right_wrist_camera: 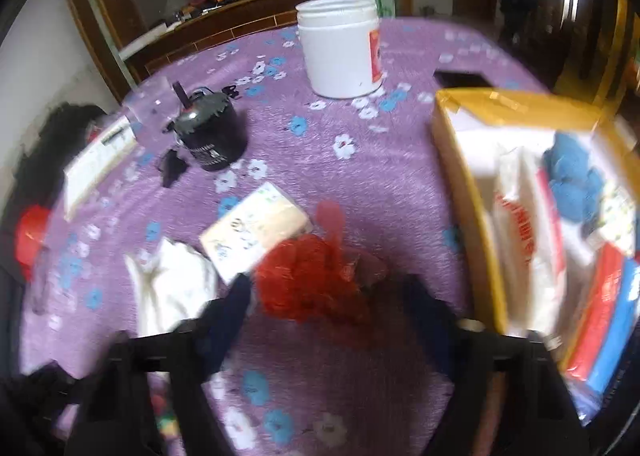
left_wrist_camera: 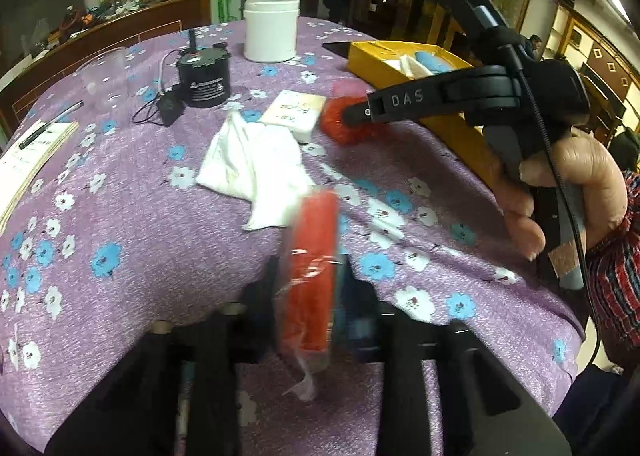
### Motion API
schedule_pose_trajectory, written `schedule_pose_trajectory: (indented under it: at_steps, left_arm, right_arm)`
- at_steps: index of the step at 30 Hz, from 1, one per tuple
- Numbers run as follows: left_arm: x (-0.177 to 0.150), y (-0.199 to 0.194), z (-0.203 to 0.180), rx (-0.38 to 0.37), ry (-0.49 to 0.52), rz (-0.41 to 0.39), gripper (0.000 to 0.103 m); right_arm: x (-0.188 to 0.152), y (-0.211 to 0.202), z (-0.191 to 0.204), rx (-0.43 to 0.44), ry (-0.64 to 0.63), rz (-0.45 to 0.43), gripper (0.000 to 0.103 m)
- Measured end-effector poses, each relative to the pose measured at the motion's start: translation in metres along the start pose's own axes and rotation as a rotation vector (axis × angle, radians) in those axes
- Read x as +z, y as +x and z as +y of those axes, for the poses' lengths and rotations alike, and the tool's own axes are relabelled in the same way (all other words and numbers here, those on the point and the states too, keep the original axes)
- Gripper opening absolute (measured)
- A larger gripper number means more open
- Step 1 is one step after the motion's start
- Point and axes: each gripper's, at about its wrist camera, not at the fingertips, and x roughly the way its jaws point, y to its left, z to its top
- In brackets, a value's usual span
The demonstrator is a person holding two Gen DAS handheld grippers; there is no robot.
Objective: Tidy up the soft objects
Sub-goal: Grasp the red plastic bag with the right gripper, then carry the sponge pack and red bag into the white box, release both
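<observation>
Both my grippers are at the soft things on the purple flowered bench.

My left gripper has its jaws clamped on a red sponge in clear wrap, held upright and above the cloth-covered bench. My right gripper has its jaws apart on either side of a red mesh scrubber, which lies on the bench just beside a pale packet and near a crumpled white cloth; the blur hides whether the jaws touch the scrubber. To the right stands the yellow box, already holding a blue puff and several wrapped packs. Farther back on the bench are a white jar and a black canister, well apart from the scrubber.
</observation>
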Motion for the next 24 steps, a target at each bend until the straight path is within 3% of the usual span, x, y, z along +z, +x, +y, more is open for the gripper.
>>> schedule_pose_trajectory:
  at_steps: [2, 9, 16, 24]
  left_arm:
    - [0.001, 0.000, -0.001, 0.008, -0.002, -0.006, 0.015]
    - [0.020, -0.010, -0.006, -0.029, -0.057, -0.057, 0.015]
    - [0.064, -0.006, -0.027, -0.092, -0.126, -0.115, 0.015]
    - [0.100, 0.013, -0.051, -0.091, -0.164, -0.148, 0.015]
  right_arm:
    - [-0.005, -0.003, -0.008, 0.082, 0.056, -0.001, 0.035]
    - [-0.014, -0.025, -0.020, 0.173, 0.104, -0.169, 0.034]
    - [-0.008, -0.044, -0.046, 0.197, 0.190, -0.274, 0.034]
    - [-0.003, -0.066, -0.068, 0.177, 0.250, -0.352, 0.034]
